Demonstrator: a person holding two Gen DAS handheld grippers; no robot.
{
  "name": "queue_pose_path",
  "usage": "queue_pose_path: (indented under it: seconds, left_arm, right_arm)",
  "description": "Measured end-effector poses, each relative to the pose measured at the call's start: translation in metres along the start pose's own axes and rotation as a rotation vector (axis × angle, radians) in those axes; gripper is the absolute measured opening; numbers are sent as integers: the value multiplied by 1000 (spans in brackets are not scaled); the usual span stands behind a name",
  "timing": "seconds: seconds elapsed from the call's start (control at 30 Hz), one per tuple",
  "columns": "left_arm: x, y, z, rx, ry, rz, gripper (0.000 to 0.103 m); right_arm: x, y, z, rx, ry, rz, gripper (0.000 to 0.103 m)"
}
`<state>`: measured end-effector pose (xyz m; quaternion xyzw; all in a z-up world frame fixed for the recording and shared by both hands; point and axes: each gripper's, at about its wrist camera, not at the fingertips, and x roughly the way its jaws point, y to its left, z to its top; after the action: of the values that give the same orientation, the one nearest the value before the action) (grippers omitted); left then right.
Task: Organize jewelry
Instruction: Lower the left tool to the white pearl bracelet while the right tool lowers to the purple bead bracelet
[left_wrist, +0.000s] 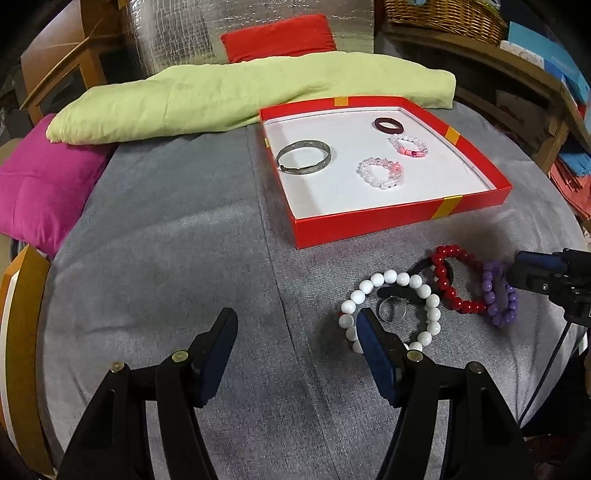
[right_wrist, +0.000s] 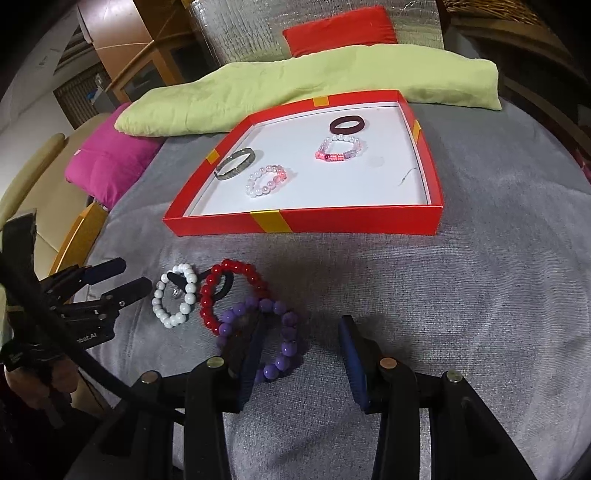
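Red tray (left_wrist: 369, 229) with yellow bands and white floor; white bracelet (right_wrist: 173, 295), red bracelet (right_wrist: 207, 299), purple bracelet (right_wrist: 286, 343); grey cover (left_wrist: 166, 240).

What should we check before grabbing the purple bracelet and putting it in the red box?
1. Right gripper open: ok, jaws wide apart.
2. Purple bead bracelet between its fingers: ok, left finger stands inside the loop.
3. Bracelet free of neighbours: not ok, it touches the red bead bracelet.
4. Red box has bare floor: ok.
5. Left gripper out of the way: ok, open beside the white bead bracelet.
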<state>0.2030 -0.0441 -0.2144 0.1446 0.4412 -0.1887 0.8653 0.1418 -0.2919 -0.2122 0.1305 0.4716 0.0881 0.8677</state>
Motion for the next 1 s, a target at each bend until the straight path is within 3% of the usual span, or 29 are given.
queue_pose_path:
  seconds: [0.33,0.47,0.67,0.73,1.0]
  left_arm:
    - [12,-9,1,33,23,-18,67]
    - [19,-11,2,27,44,-37,57]
    - [21,-14,4,38,32,-46,48]
    - [21,-13,3,38,29,-46,46]
    - [20,-5,4,14,23,-6,19]
  right_arm:
    - [9,9,-3,-60,-12,-45,37]
    - [11,15,-5,-97,-19,-61,31]
    - [12,24,-9,-166,-33,-88,10]
    - [12,24,-9,-165,-35,-86,10]
    - [8,23,-7,-146,-51,-84,10]
